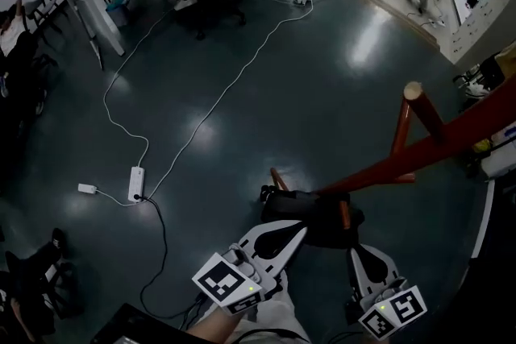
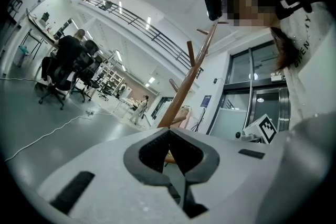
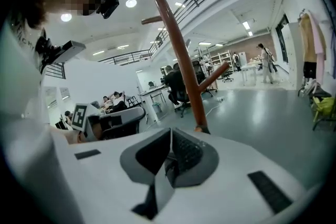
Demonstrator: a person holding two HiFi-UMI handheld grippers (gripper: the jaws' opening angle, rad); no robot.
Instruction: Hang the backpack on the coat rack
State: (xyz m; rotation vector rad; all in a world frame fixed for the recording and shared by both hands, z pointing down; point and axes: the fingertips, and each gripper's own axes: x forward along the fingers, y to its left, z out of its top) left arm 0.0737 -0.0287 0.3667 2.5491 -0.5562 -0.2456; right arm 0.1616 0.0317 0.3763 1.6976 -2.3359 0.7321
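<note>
Backpack [image 1: 314, 220], dark and bunched, hangs on the rack [image 1: 435, 142] among its lower pegs, just ahead of both grippers. Left gripper [image 1: 301, 229] has its jaws pressed together, empty. Right gripper [image 1: 355, 251] is likewise closed on nothing.

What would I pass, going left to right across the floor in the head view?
small white plug → white power strip → black backpack → reddish-brown coat rack
</note>
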